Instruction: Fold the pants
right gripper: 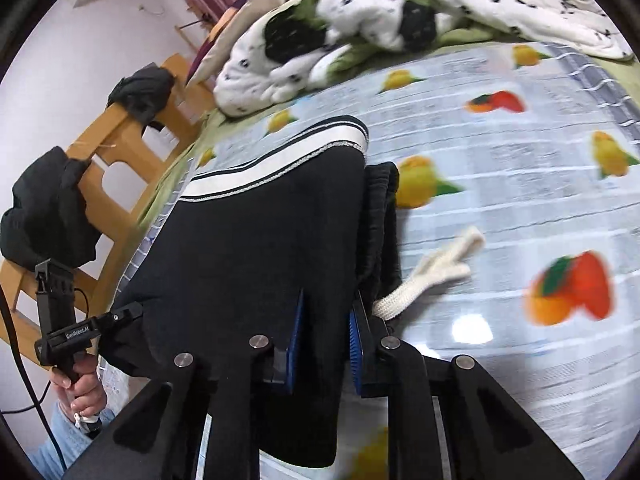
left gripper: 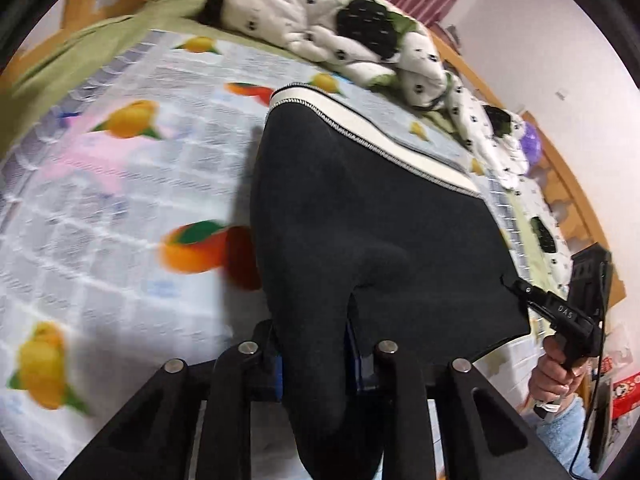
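Note:
Black pants (left gripper: pixel 360 216) with a white striped side band (left gripper: pixel 384 148) lie folded lengthwise on a fruit-print bed sheet (left gripper: pixel 120 208). My left gripper (left gripper: pixel 316 356) is shut on one lower corner of the pants, cloth draped over its fingers. My right gripper (right gripper: pixel 324 344) is shut on the other corner of the pants (right gripper: pixel 272 248), next to the gathered waistband (right gripper: pixel 384 216) and its white drawstring (right gripper: pixel 436 268). Each gripper shows in the other's view, pinching the cloth: the right gripper (left gripper: pixel 516 286) and the left gripper (right gripper: pixel 132 312).
A white spotted quilt (left gripper: pixel 332 28) is bunched along the far side of the bed. A wooden bed frame (right gripper: pixel 120 148) with dark clothes hung on it (right gripper: pixel 48 208) stands at the pants' far end. A white wall (left gripper: pixel 560 60) lies beyond.

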Action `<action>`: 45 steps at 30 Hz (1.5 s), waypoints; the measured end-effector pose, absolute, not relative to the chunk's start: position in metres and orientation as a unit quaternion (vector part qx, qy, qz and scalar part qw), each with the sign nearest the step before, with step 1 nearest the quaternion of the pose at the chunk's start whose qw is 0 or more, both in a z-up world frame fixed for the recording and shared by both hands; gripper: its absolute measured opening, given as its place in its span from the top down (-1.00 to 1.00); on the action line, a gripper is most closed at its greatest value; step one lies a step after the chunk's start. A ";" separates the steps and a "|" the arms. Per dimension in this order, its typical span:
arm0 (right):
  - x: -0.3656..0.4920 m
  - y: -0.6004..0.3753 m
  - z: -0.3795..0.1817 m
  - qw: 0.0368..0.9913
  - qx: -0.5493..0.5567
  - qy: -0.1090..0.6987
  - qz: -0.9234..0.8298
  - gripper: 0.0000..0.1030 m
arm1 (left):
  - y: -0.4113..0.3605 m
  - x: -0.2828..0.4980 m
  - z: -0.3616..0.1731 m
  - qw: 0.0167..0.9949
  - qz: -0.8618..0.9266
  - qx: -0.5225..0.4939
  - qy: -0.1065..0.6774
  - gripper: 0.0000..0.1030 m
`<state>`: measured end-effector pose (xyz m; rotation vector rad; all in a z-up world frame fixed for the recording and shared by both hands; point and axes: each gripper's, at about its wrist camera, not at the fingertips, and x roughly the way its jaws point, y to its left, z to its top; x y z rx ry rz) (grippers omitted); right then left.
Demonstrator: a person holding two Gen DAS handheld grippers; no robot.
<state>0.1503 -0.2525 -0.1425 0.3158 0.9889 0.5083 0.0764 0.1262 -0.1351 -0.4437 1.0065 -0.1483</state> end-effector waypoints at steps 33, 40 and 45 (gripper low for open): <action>0.200 -0.198 -0.121 0.884 -0.006 0.430 0.182 0.24 | 0.136 0.154 -0.107 0.892 -0.034 -0.121 0.435 -0.19; 0.240 -0.200 -0.147 0.848 0.043 0.485 0.210 0.23 | 0.154 0.222 -0.151 0.853 -0.079 -0.193 0.478 0.19; 0.238 -0.203 -0.124 0.867 0.058 0.437 0.231 0.74 | 0.145 0.237 -0.140 0.862 -0.104 -0.207 0.451 0.64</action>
